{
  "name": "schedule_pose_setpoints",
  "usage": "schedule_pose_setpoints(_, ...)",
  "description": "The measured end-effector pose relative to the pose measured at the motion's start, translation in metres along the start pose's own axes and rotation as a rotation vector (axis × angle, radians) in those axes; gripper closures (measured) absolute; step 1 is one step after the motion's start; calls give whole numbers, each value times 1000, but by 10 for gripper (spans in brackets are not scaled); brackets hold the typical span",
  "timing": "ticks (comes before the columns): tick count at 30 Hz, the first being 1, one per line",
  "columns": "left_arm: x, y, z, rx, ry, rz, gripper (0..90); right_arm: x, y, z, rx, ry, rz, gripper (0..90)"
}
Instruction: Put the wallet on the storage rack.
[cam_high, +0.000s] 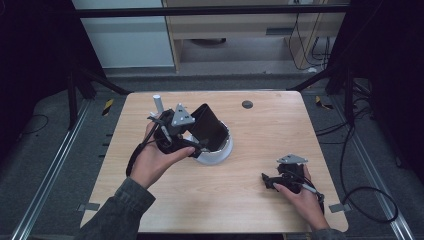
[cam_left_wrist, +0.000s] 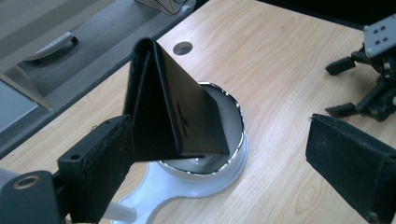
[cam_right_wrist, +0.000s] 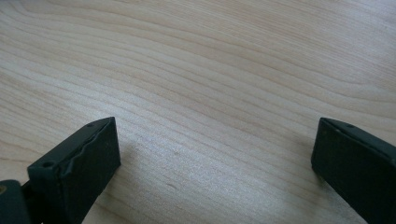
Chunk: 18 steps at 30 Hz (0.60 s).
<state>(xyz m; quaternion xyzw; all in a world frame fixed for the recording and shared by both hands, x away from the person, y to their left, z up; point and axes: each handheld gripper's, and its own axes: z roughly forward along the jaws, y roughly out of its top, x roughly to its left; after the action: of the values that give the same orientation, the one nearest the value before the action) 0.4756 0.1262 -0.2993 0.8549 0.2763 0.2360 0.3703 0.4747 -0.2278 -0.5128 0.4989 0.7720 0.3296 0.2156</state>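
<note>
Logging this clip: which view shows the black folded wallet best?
The left gripper view: the black folded wallet stands close up in the white holder, fold uppermost. The high view shows it smaller, beside the left gripper. The right gripper view faces bare table.

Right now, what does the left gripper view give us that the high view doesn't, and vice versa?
Left gripper view alone: the black folded wallet stands on edge inside the white cup, folded edge up, and the left gripper has wide-open jaws not closed on it. High view alone: the person's hands, a sleeve, the whole table outline and the floor around it. Both: wallet, cup, the round hole in the tabletop, and the right gripper resting apart on the wood.
</note>
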Motion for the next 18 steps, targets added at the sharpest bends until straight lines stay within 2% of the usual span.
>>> schedule_pose_setpoints(5, -10, -19, 0, 2, -16, -2, 61, 0, 0, 0, -1, 1, -3, 15)
schedule_pose_setpoints(7, -13, -26, -1, 10, -14, 10, 58, 0, 0, 0, -2, 2, -2, 15)
schedule_pose_setpoints(10, -19, -38, 0, 8, -28, 0, 54, 0, -1, -1, -1, 2, -2, 15)
schedule_pose_setpoints(11, -20, -41, 0, 17, -28, 11, 50, 0, -1, -1, -2, 2, -3, 15)
schedule_pose_setpoints(15, -26, -58, 6, 32, -42, -4, 50, 0, -1, -1, -2, 2, -2, 15)
schedule_pose_setpoints(18, -27, -67, 11, 53, -23, 9, 40, 1, 0, -1, 0, 4, 4, 15)
